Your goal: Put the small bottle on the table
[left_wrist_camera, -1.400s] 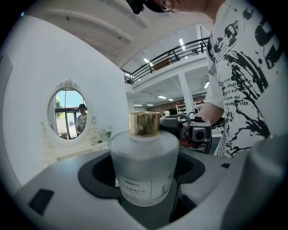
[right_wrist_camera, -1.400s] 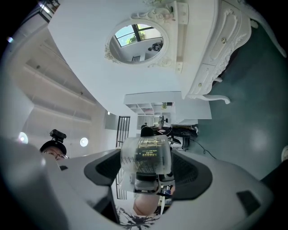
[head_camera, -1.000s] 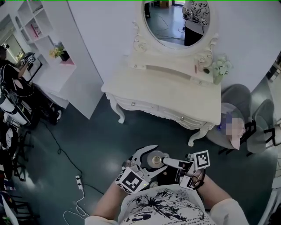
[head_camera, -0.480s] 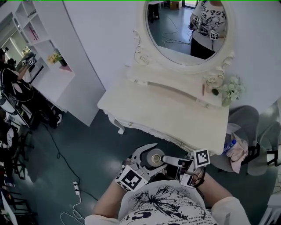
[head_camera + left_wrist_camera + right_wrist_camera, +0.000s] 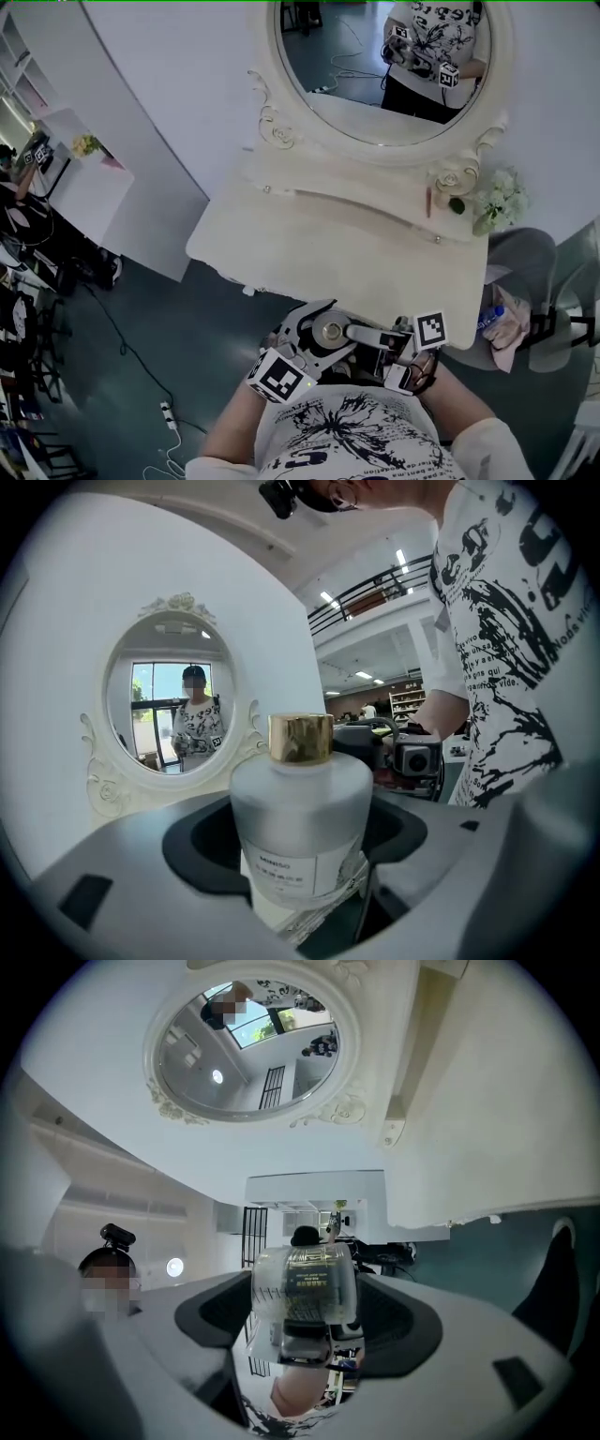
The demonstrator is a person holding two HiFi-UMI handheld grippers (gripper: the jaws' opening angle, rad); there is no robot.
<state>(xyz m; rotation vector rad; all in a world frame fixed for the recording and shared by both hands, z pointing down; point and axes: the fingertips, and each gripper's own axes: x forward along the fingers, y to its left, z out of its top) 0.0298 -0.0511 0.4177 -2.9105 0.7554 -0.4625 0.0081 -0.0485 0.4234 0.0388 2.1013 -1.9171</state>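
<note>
A frosted white bottle (image 5: 300, 827) with a gold cap (image 5: 300, 738) stands upright between the jaws of my left gripper (image 5: 300, 864), which is shut on it. In the head view its round cap (image 5: 330, 331) shows from above, close to my chest, at the left gripper (image 5: 319, 335). My right gripper (image 5: 305, 1330) is shut on a small clear bottle (image 5: 305, 1288) with a printed label. In the head view that gripper (image 5: 373, 340) points left, almost touching the left one. Both hang just short of the front edge of the white dressing table (image 5: 356, 267).
An oval mirror (image 5: 384, 66) rises at the table's back. White flowers (image 5: 497, 202) and a thin pink stick (image 5: 428, 201) lie at its back right. A grey chair (image 5: 525, 267) stands to the right, white shelving (image 5: 84, 183) to the left, a power strip (image 5: 169, 412) on the floor.
The dressing table has come much nearer and now lies right in front of both grippers. The grippers keep their hold and their place near my chest.
</note>
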